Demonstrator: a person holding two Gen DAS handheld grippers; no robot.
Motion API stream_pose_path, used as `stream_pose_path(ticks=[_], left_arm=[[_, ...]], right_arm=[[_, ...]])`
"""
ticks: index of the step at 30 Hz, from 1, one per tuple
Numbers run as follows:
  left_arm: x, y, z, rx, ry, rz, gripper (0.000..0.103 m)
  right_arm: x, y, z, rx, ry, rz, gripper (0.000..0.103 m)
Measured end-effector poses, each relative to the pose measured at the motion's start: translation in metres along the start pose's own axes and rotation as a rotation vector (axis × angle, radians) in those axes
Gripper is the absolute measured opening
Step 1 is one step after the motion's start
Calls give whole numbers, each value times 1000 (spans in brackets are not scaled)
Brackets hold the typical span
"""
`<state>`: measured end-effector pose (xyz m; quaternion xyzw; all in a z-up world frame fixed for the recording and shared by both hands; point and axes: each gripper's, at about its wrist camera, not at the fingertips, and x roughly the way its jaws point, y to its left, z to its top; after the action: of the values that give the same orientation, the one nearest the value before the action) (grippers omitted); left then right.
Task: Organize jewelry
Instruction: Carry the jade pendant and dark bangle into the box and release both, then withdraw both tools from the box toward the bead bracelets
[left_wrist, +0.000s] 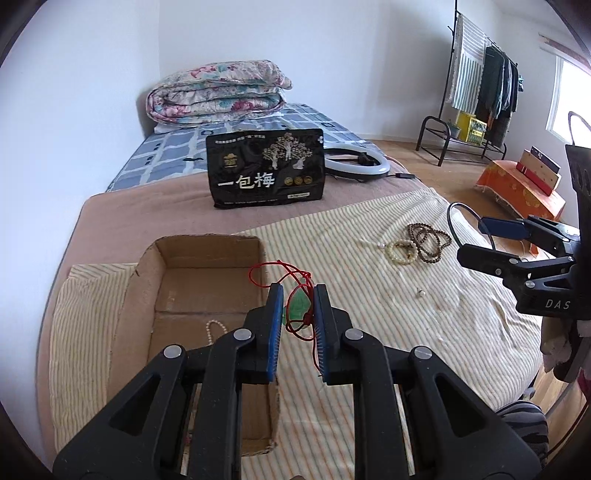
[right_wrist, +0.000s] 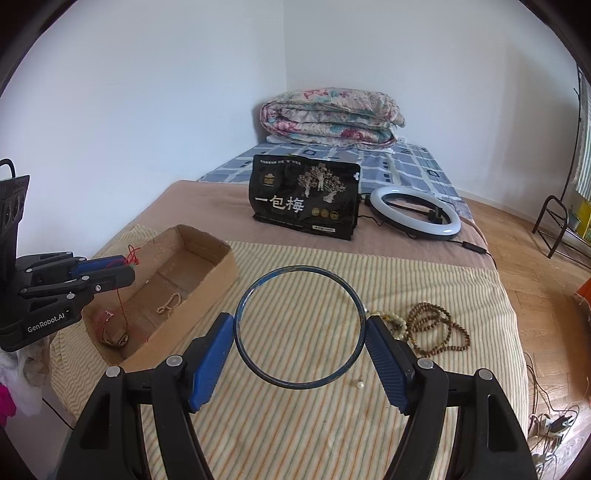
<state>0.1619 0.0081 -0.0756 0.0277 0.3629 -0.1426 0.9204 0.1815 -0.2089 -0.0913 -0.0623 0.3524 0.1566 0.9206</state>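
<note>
1. The left claw (left_wrist: 298, 295) is clamped on a red cord necklace (left_wrist: 295, 280) with a green pendant (left_wrist: 297, 305), lifted just beside the near right wall of the cardboard box (left_wrist: 207, 258) on the bed. The cord is limp and very light; its loops stick out above the pads and a tail hangs below, so it will likely swing and may snag on the box wall. The pendant looks like a hard stone and is the part worth protecting, so it is better lowered than dropped.

2. The right claw (right_wrist: 300, 328) is set wide and clamped across a thin dark bangle (right_wrist: 300, 326), one pad on each side of the hoop, held above the striped blanket (right_wrist: 332, 424). The hoop is rigid, light and smooth; held only at two narrow points, it could pivot or slip out.

3. A pale bead strand (right_wrist: 170, 302) already lies in the box. A brown bead necklace (right_wrist: 437, 330) and a cream bead bracelet (right_wrist: 393, 321) lie heaped together on the blanket: loose, flexible, best pinched where the strands bunch. A tiny pale bead (right_wrist: 359, 384) lies alone, small and prone to roll.
</note>
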Motion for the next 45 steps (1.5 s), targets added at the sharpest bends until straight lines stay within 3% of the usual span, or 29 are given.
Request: stream_pose_path(ticks=[15,29,39,41,42,45], left_arm=[[-7,73,-28,-96,25,82,15],[9,95,-42,-145,58,87,15],[16,100,-44,-157,78,85,15],[17,101,-44,-152,80,86,27],[16,100,-44,-147,78,90,42],[13,98,-44,-141,67,99,48]], right_arm=[[53,69,35,-66,23,107,74],[103,121,47,-132,70,179,74],[119,141,46,-170,87,182,78],[117,141,46,-173,80,175,86],[115,141,46,-172,75,172,88],[111,140,48,-170,63,171,90]])
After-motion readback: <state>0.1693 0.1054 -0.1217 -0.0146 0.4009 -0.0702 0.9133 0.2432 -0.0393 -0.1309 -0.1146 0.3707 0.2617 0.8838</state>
